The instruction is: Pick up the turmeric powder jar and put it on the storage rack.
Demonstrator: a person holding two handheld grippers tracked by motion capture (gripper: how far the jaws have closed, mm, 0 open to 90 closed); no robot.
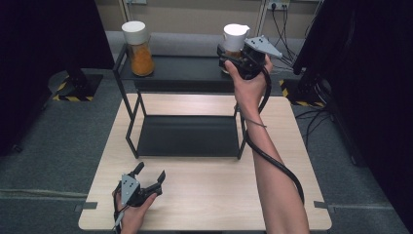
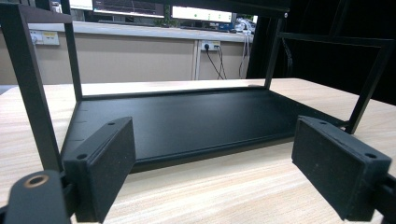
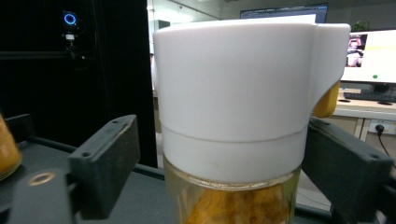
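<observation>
Meanwhile, the left gripper (image 1: 152, 176) rests on the wooden table (image 1: 214, 195), jaws spread wide and holding nothing, before the black rack (image 1: 187, 135). Upper right, the right gripper (image 1: 233, 57) straddles a white-lidded jar (image 1: 235, 38) on the rack's top shelf, jaws apart, not yet closed.

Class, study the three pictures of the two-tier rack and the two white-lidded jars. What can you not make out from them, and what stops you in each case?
- Right-hand jar, high view: its lower body is hidden behind the right gripper and the hand.
- Same jar, right gripper view: the bottom edge cuts off its base; whether the jaws touch the glass cannot be told.
- Rack, left gripper view: its top shelf is cut off by the top edge.
- Orange contents of the left-hand jar, high view: too small to identify.
</observation>
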